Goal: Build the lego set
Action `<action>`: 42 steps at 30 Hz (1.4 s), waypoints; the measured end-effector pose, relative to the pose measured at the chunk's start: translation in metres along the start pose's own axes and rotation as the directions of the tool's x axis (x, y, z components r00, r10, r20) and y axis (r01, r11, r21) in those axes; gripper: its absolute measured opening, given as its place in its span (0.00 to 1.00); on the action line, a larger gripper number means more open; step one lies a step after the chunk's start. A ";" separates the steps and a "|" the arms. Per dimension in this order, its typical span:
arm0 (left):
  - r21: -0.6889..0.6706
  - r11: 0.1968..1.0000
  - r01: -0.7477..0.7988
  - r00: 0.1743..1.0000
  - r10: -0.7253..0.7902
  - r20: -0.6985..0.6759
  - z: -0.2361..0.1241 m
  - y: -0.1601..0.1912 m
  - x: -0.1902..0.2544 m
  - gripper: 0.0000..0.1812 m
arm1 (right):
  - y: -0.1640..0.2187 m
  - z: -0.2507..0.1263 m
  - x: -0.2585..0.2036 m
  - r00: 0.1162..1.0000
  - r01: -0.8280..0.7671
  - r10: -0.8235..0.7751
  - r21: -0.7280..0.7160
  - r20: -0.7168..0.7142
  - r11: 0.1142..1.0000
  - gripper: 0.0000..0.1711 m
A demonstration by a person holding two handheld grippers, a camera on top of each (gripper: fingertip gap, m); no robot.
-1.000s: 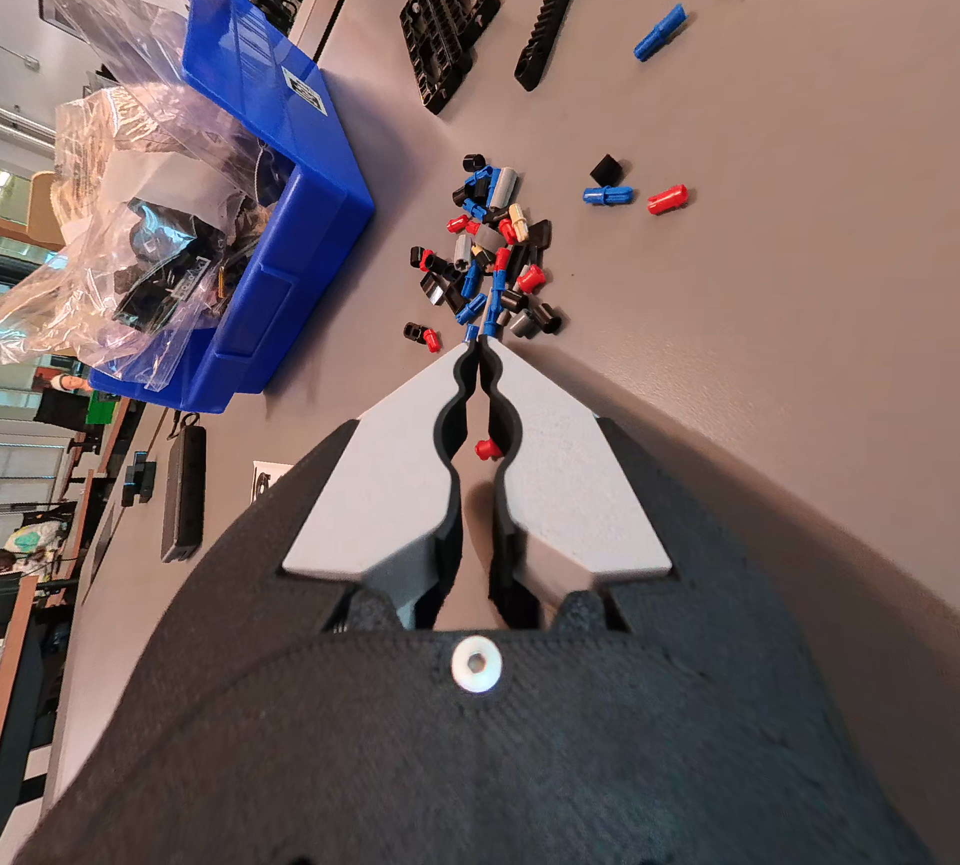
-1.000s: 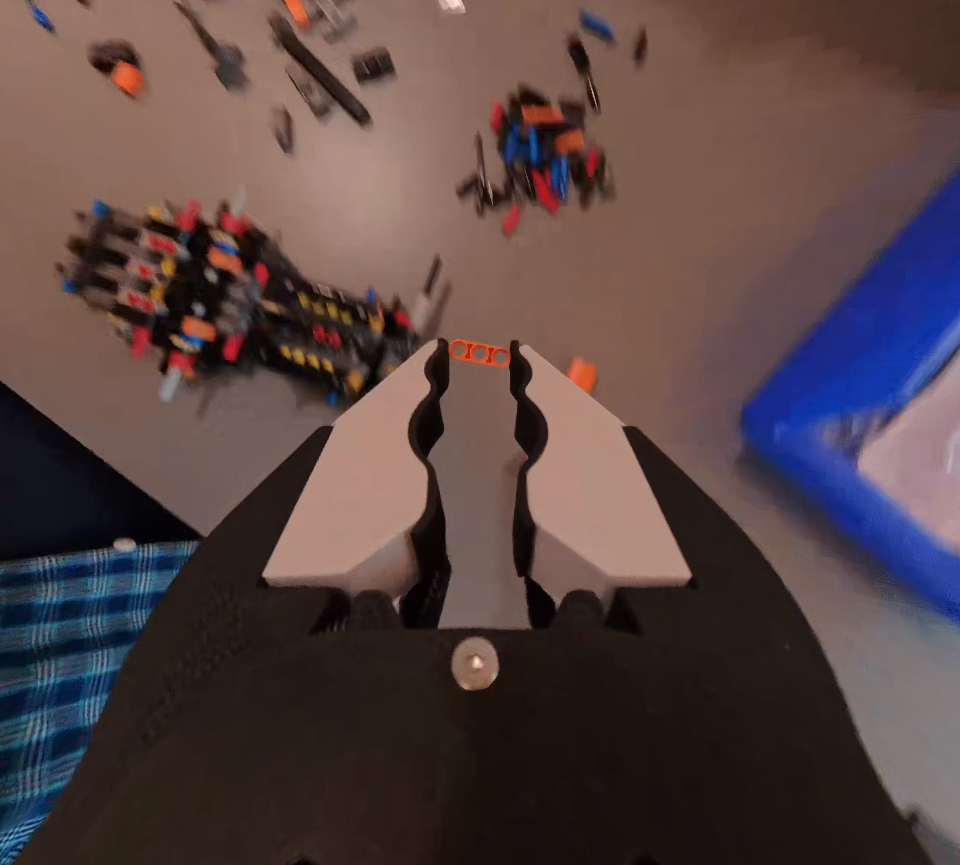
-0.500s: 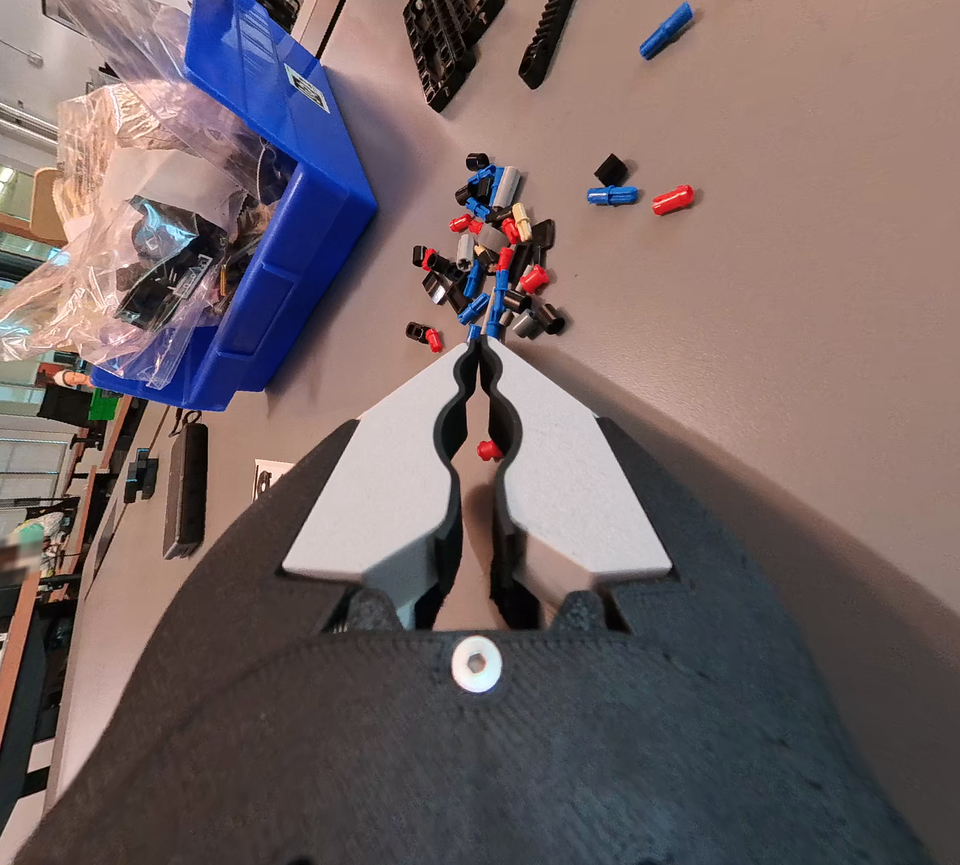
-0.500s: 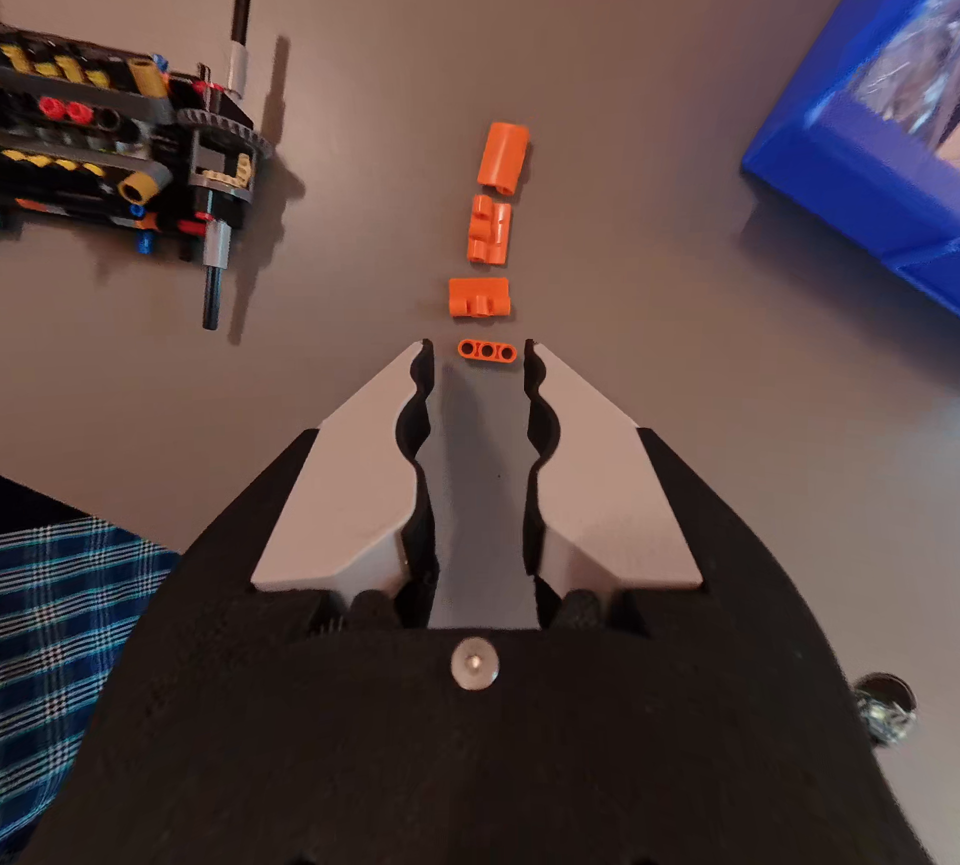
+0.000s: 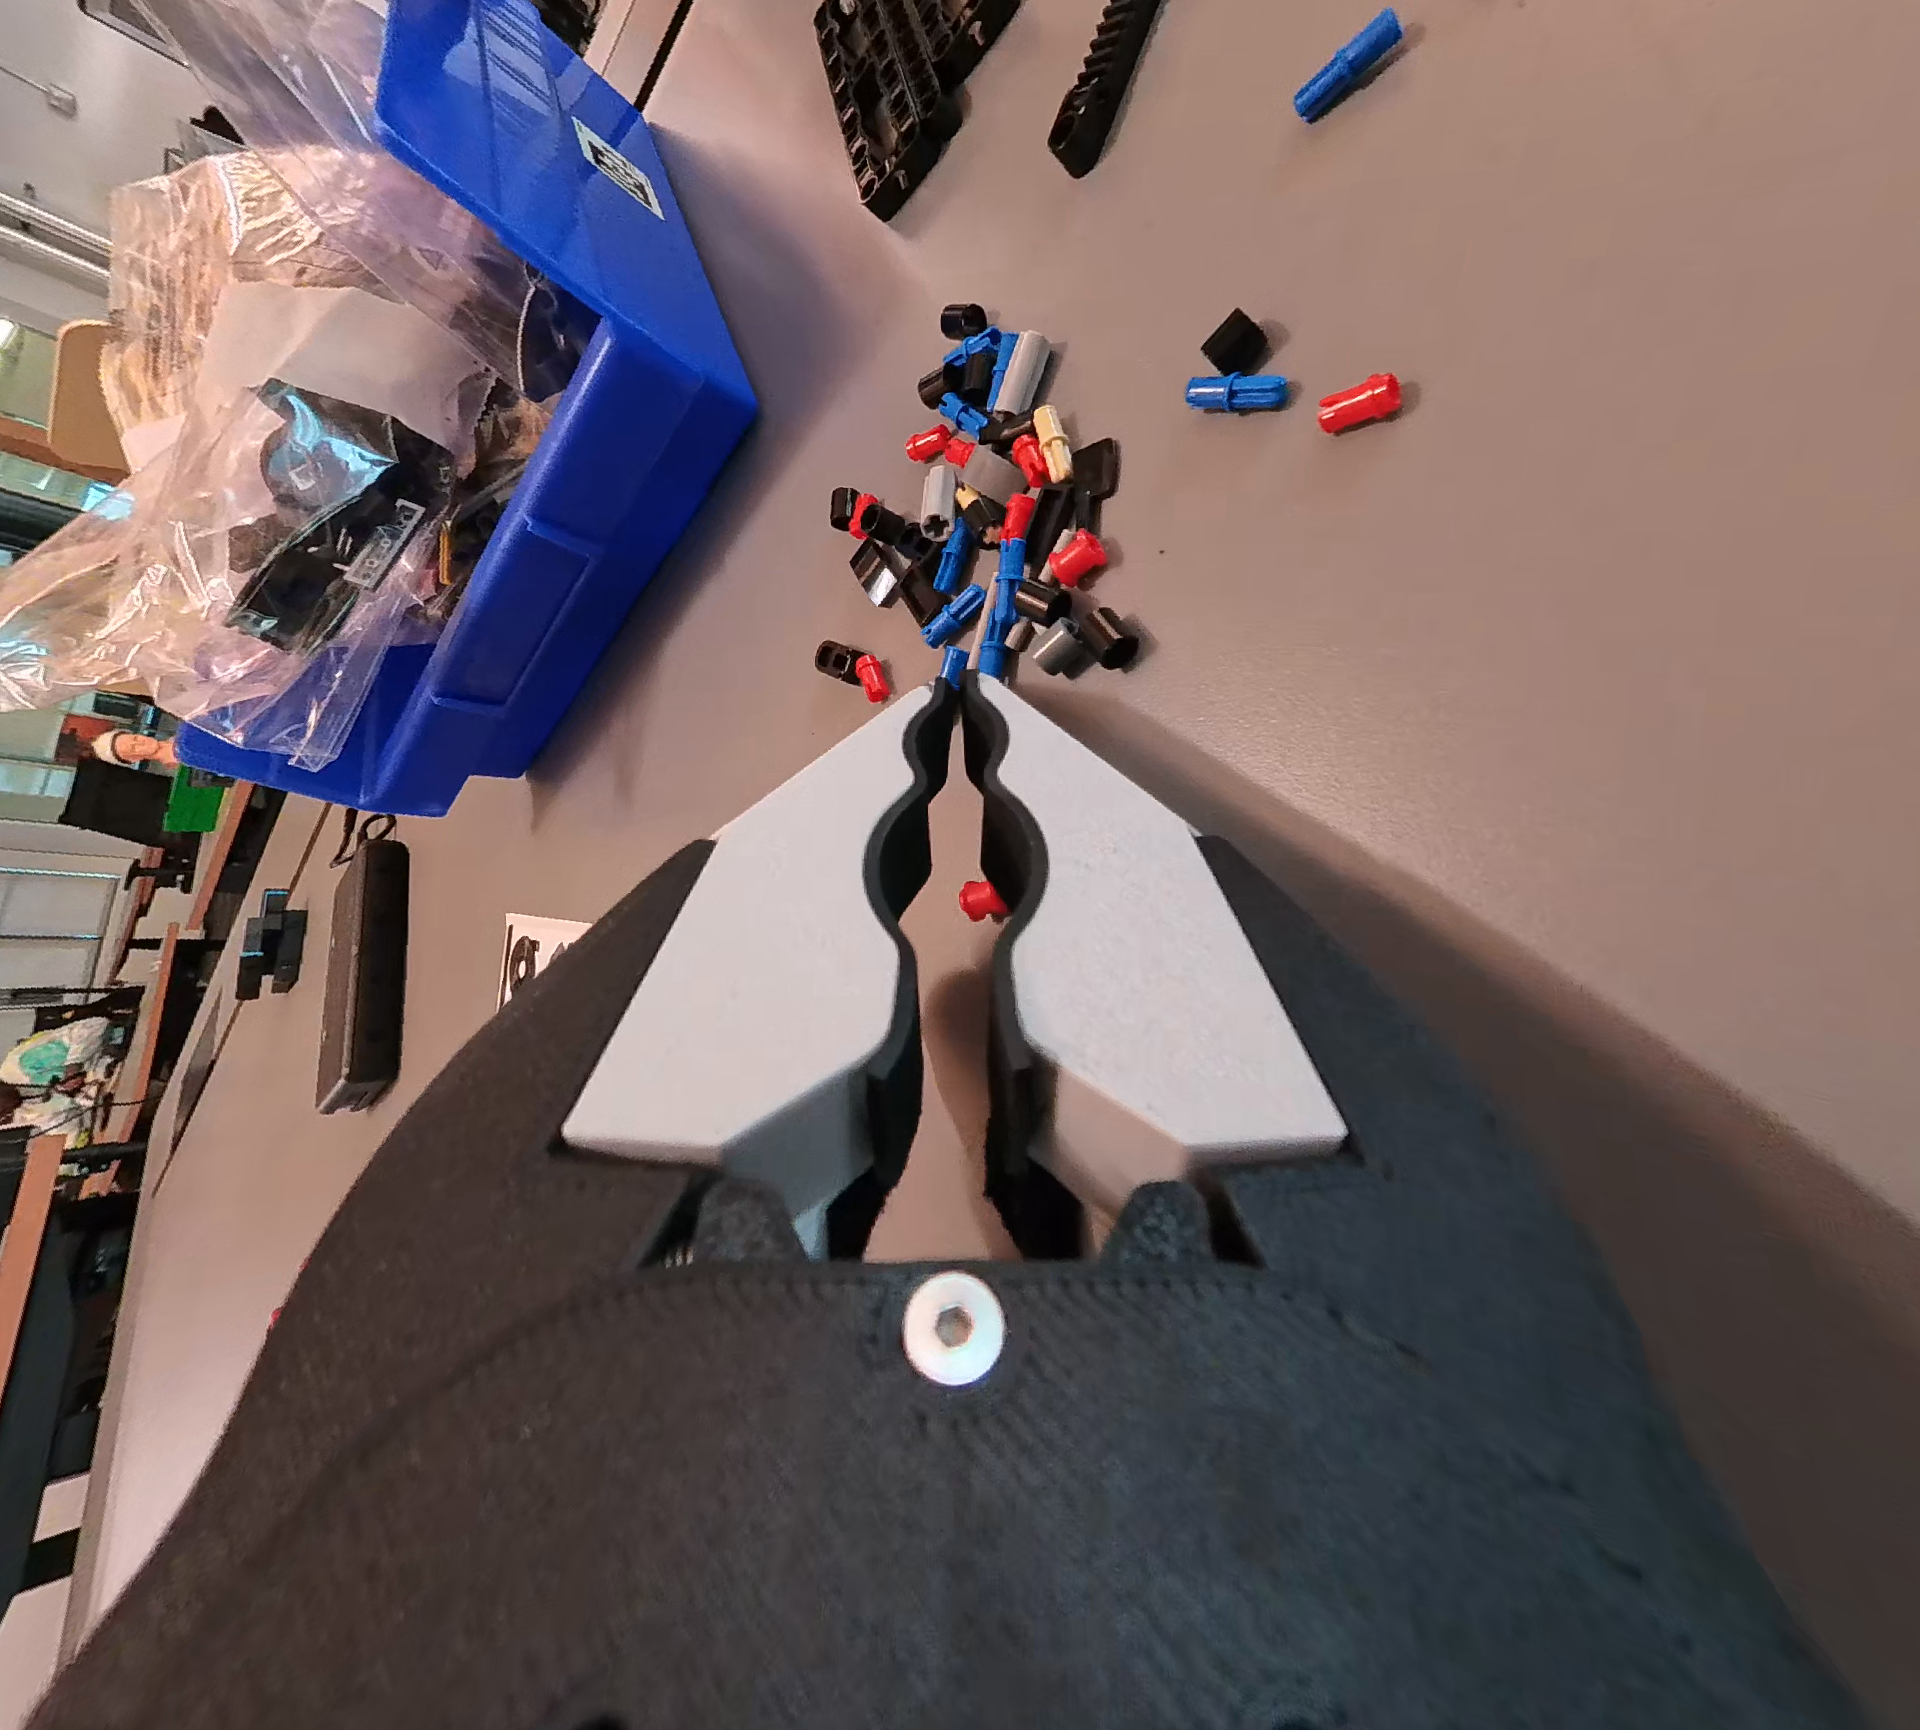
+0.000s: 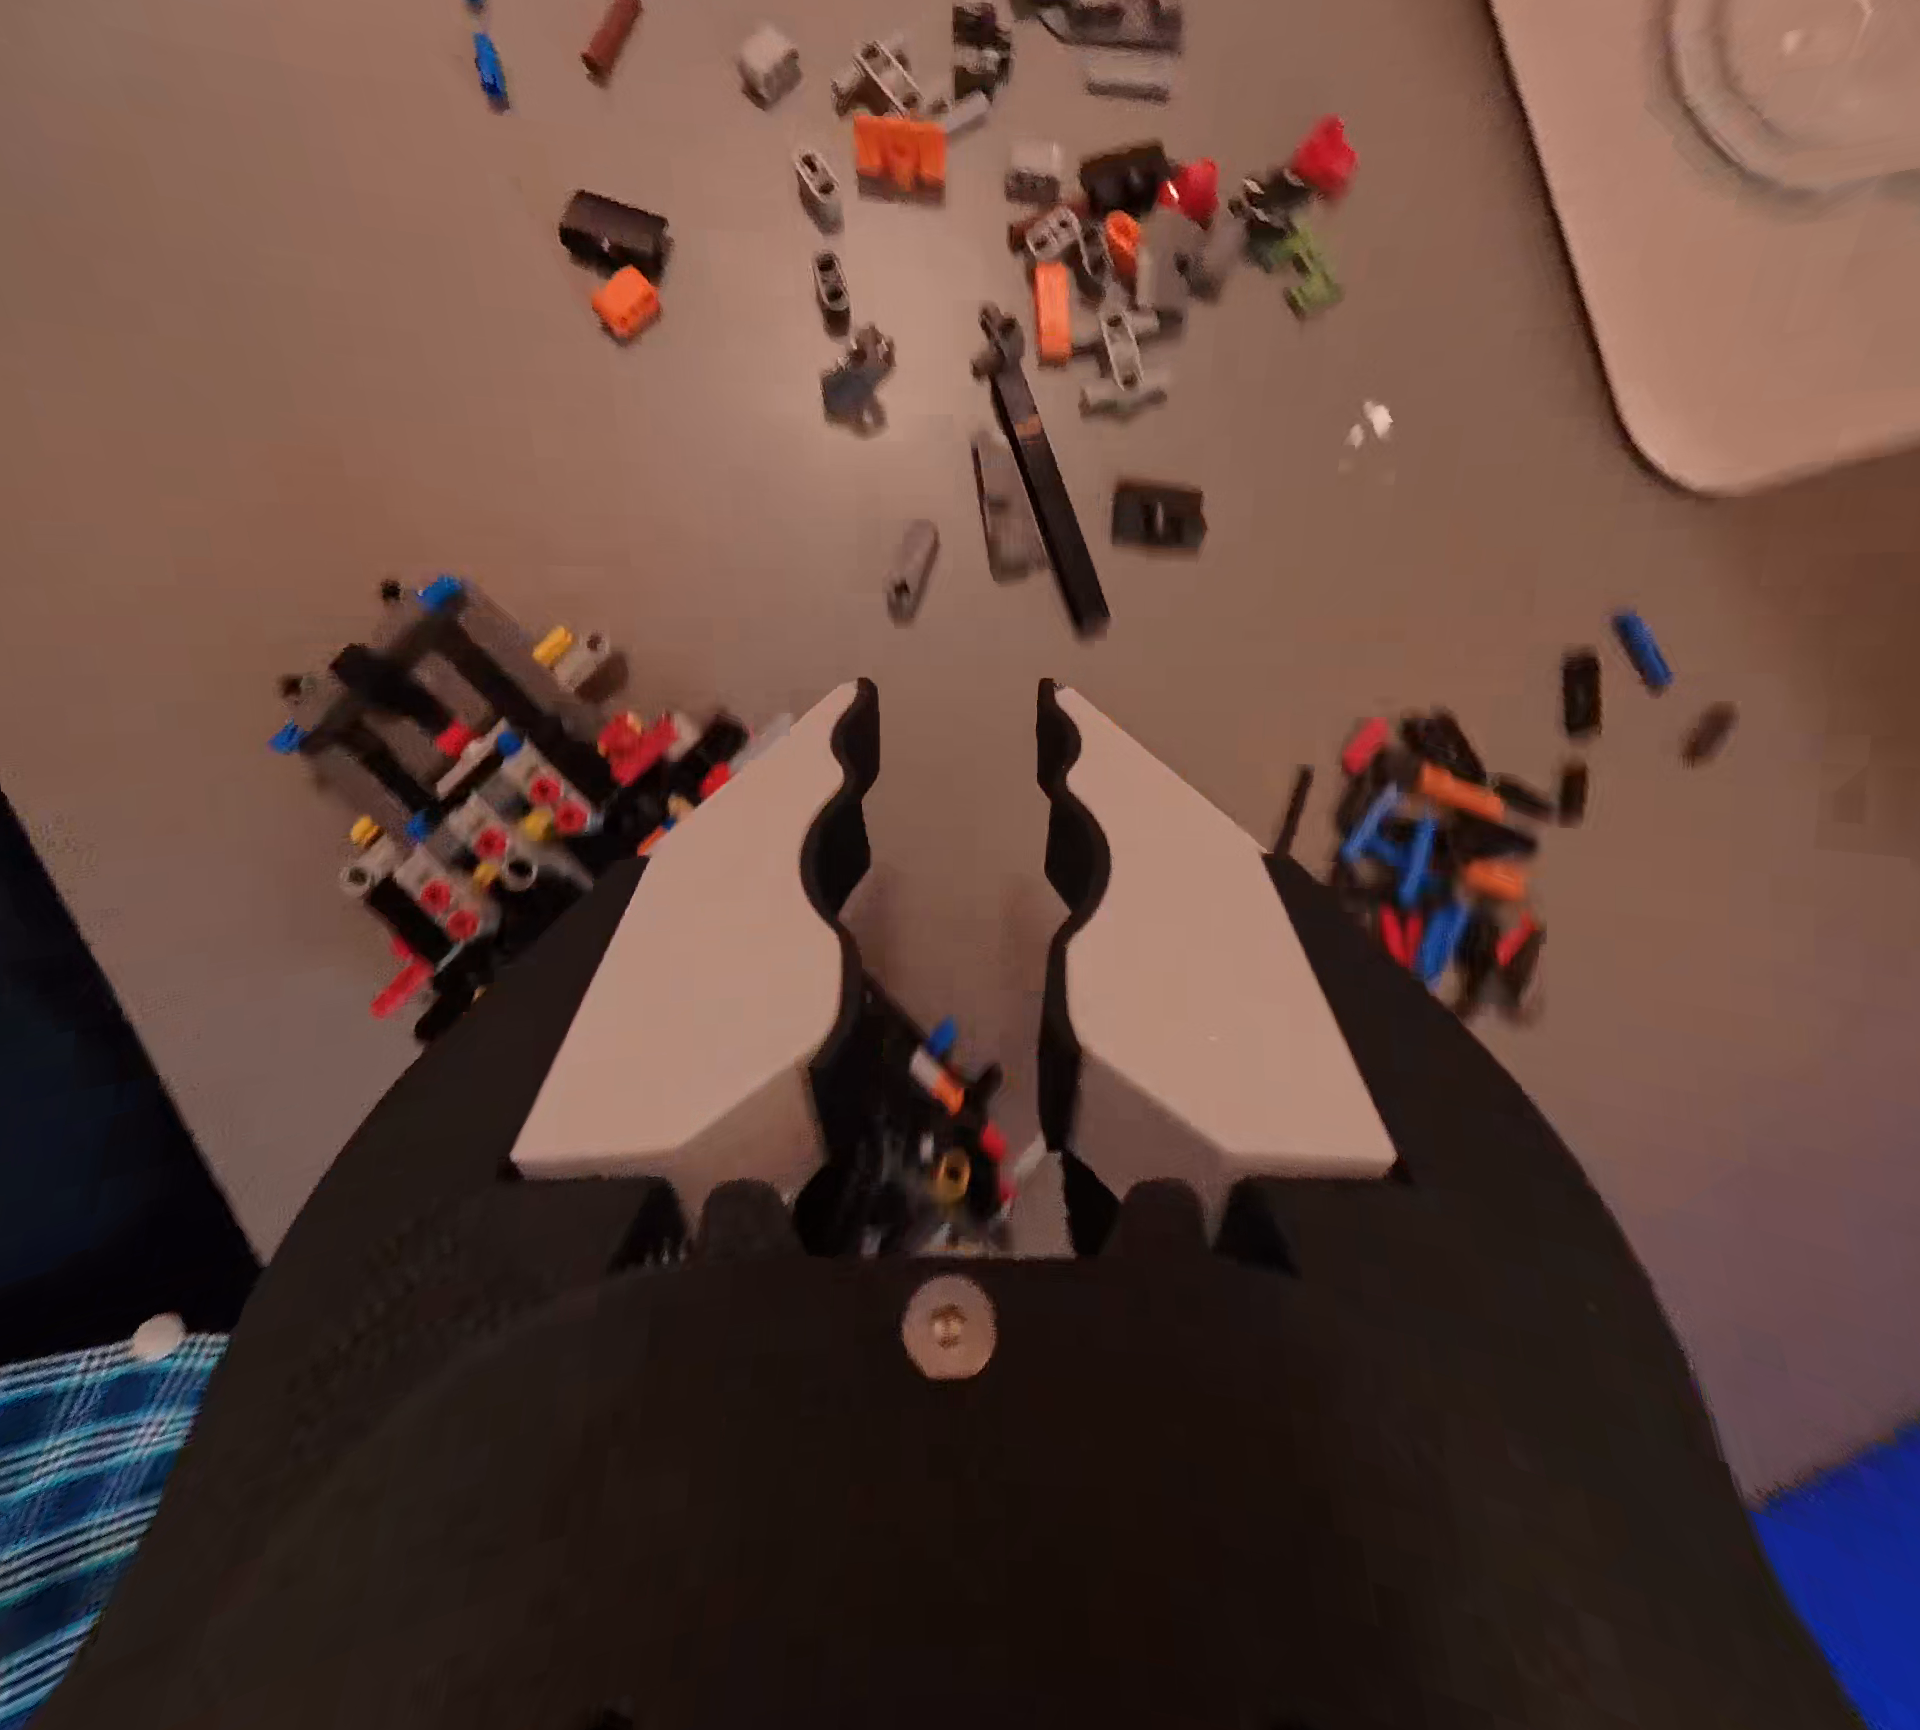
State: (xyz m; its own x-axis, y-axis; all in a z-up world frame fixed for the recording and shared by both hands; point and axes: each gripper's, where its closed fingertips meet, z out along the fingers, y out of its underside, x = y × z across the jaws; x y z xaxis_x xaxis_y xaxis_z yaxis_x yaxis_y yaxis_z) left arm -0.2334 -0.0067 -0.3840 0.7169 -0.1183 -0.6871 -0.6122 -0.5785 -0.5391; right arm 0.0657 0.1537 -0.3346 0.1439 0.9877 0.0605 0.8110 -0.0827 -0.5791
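Below, the half-built black lego chassis [image 6: 488, 797], studded with red, yellow and blue pins, lay near the table's [image 6: 312, 330] edge, blurred and partly hidden by the right gripper [image 6: 956, 693], whose jaws gaped empty. The left gripper [image 5: 961, 693] was nearly closed, holding nothing I could make out.

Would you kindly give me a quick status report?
Left tool shut, empty, at the pin pile. Right tool open, empty, above the partial build. Nothing between its fingers.

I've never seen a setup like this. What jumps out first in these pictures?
Probably the blue bin stuffed with clear plastic bags, on the table's left in the left wrist view, beside a small heap of red, blue and black pins. In the right wrist view, a half-built black model sits left of the open jaws, with loose pieces scattered beyond.
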 end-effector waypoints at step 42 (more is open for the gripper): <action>0.000 1.000 0.007 1.000 -0.007 -0.004 -0.001 0.000 0.002 0.00 | -0.007 -0.031 0.043 0.991 -0.137 0.137 0.077 0.003 0.988 0.03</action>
State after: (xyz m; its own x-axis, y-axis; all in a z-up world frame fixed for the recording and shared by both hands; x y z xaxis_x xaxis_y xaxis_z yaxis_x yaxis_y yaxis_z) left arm -0.2317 -0.0077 -0.3848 0.7225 -0.1179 -0.6813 -0.6074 -0.5791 -0.5439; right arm 0.0837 0.1923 -0.3030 0.2523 0.9674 -0.0220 0.7377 -0.2070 -0.6426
